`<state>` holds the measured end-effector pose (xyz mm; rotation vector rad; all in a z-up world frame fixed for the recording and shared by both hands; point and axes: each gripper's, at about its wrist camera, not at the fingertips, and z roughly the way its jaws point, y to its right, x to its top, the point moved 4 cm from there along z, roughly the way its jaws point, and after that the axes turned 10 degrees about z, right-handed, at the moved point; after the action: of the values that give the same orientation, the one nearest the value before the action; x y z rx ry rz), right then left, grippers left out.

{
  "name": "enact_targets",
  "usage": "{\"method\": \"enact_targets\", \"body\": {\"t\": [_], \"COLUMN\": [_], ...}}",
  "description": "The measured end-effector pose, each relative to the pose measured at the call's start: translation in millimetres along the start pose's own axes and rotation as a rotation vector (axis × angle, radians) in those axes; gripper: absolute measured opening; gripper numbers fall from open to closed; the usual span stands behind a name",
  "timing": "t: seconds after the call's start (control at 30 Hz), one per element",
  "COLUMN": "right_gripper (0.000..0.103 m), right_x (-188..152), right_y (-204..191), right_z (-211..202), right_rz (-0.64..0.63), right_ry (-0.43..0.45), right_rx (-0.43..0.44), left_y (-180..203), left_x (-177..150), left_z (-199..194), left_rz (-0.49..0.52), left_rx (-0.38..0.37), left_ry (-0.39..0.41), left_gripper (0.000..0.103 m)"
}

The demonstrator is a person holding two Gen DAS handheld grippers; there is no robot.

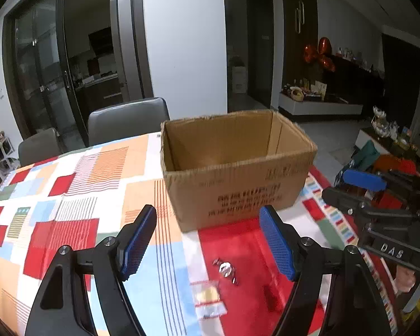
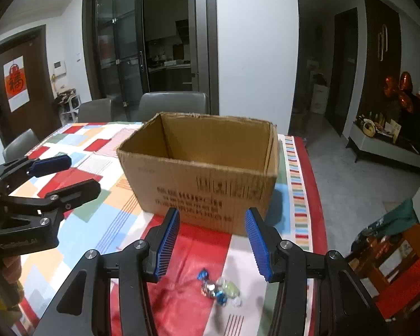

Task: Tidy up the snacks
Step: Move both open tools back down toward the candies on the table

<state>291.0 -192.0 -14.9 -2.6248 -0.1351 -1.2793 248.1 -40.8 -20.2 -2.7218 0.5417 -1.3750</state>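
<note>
Both tools, left [image 1: 207,240] and right [image 2: 212,245], hover spread before the box [image 1: 235,165].

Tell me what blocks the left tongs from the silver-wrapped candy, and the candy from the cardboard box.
Nothing visible does. The left tongs hang open above the silver-wrapped candy, with only bare tablecloth between. The cardboard box stands just beyond, top open; its near wall must be cleared by lifting. A clear snack packet lies nearer, off that path.

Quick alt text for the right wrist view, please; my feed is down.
The open right tongs hover above wrapped candies on a patchwork tablecloth, with an open cardboard box just beyond. The left tongs, also open, reach in from the left.
</note>
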Motion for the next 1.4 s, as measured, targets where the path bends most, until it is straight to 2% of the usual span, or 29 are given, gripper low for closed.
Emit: {"method": "enact_targets", "body": {"t": [0.3,0.6,0.87,1.03,1.2,1.4], "right_gripper": [0.05,0.05,0.049,0.042,0.042,0.042], "right_x": [-38,-77,-96,-102,-103,-104], "right_y": [8,10,10,10,10,12], "right_z": [6,22,39,55,69,82], "right_rz": [0.034,0.022,0.014,0.027,0.013,0.008], "right_ry": [-0.045,-0.145,-0.22,-0.272,-0.289,-0.308], "right_rx": [-0.001,0.01,0.03,0.057,0.033,0.02], "left_y": [12,21,23,22,17,15], "left_x": [-43,-93,-111,-117,-126,-130], "left_z": [-1,20,38,52,68,83], "left_rz": [0.017,-0.038,-0.064,-0.074,-0.11,-0.132], "left_rx": [0.018,-0.027,-0.052,-0.069,-0.097,-0.1], "left_ry": [-0.048,-0.162,-0.227,-0.259,-0.3,-0.33], "left_gripper": [0.076,0.075,0.075,0.074,0.065,0.063]}}
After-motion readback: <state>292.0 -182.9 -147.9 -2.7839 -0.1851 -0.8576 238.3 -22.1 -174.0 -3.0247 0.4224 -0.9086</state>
